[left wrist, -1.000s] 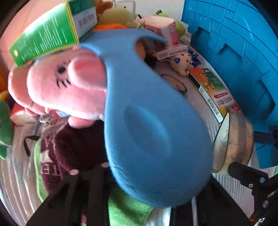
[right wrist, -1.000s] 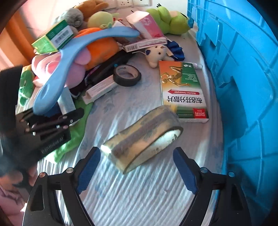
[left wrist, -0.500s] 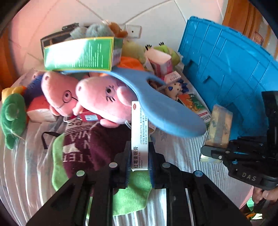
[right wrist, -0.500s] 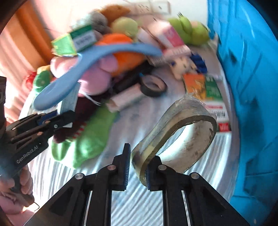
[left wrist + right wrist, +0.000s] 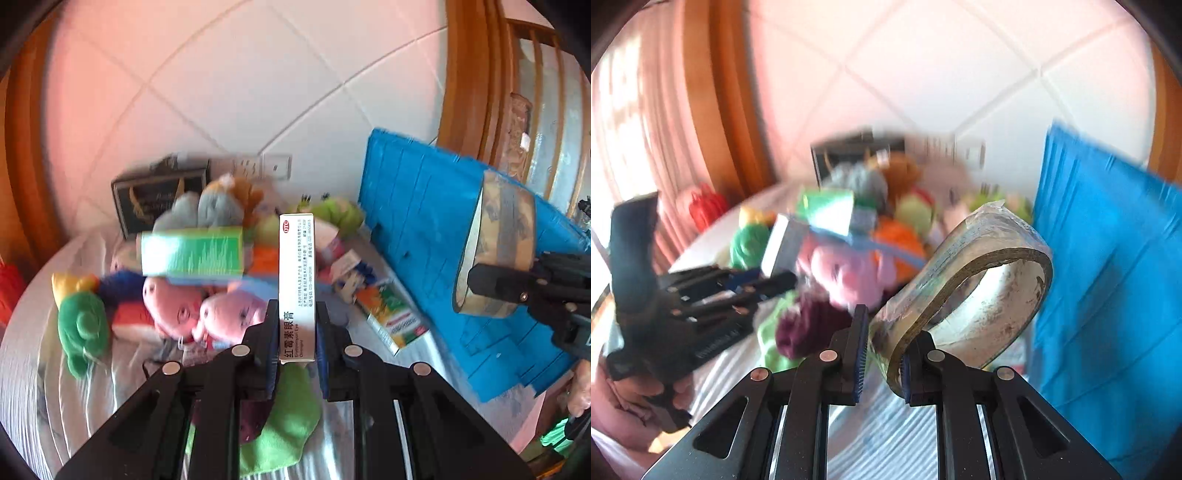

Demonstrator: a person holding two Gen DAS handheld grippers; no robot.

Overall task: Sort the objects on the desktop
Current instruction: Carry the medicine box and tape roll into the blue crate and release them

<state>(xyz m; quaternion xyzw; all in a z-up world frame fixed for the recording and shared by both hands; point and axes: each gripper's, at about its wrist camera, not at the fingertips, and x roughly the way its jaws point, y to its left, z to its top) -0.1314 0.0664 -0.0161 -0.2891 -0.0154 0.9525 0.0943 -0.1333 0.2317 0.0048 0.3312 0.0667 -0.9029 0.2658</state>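
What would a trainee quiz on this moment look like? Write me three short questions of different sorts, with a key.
1. What does the left hand-held gripper hold?
2. True or false: the tape roll lies flat on the table.
3. The blue crate stands on which side of the left wrist view? A) left B) right

Key
1. A narrow white ointment box, held upright.
2. False: it is clamped in the right hand-held gripper, squashed out of round, off the table.
3. B
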